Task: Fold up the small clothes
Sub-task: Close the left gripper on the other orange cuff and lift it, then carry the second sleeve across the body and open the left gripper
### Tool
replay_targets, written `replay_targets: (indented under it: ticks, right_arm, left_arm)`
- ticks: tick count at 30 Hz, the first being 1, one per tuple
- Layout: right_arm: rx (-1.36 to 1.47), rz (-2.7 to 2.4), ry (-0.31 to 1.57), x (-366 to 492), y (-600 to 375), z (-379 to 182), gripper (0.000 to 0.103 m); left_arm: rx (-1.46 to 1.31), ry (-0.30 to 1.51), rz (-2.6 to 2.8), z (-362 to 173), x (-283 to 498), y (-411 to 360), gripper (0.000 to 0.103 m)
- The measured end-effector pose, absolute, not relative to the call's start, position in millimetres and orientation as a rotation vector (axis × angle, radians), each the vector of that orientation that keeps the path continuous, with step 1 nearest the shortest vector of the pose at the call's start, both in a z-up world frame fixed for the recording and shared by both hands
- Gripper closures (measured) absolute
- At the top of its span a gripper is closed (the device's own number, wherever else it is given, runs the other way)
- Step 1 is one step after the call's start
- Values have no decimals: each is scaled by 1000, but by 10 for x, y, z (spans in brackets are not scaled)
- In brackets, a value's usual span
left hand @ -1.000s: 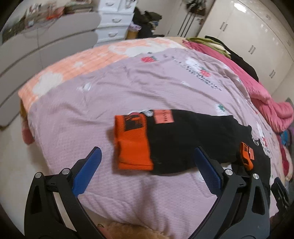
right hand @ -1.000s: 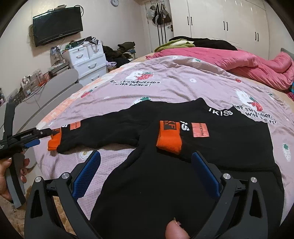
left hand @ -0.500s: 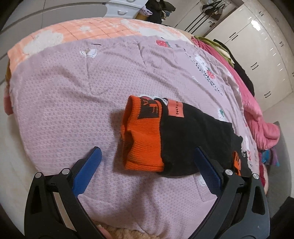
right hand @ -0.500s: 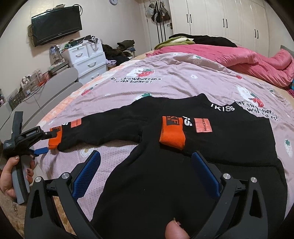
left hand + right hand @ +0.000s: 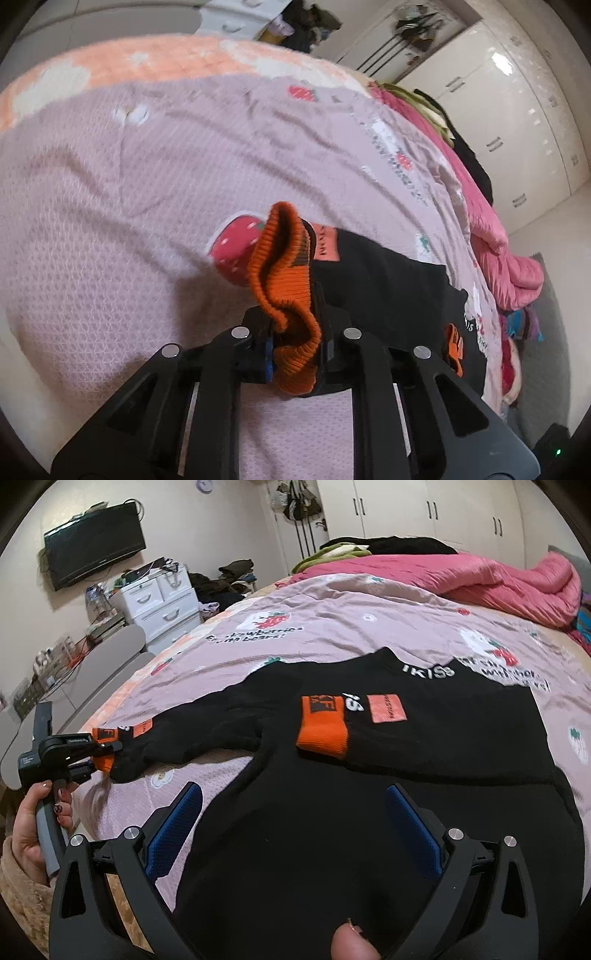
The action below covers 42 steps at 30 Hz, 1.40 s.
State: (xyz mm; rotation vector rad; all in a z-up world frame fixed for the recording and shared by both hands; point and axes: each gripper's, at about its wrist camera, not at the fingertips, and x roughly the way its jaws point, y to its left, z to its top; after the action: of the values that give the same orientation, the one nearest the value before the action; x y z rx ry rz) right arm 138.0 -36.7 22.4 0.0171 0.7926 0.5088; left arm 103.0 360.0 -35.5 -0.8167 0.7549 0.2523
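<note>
Black sweatshirt spread on lilac bedspread, filling centre and lower frame of right wrist view. Left gripper jaws closing, pinching orange cuff of outstretched sleeve, at frame's left edge. Right gripper wide, empty, over sweatshirt's lower body.

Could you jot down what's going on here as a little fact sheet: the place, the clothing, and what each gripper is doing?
place: bed with lilac strawberry-print cover
garment: black sweatshirt with orange cuffs, spread flat
left gripper: jaws closing on the outstretched sleeve's orange cuff, which bunches between them
right gripper: open, above the sweatshirt's lower part, holding nothing
other sleeve: folded across the chest, its cuff lying flat
background: pink quilt, white drawers, wall television
</note>
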Motion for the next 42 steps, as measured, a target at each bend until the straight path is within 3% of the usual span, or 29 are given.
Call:
replay_targets:
  ticks: [22,42]
  right_arm:
    - [170,377,748,1359,-1223,375,5]
    - [307,258,724,1335,-1981,346,4]
  left_arm:
    - [-589,565,-42,1029,1505,2468,96]
    - [-505,589,-255,1309,2113,1293,96]
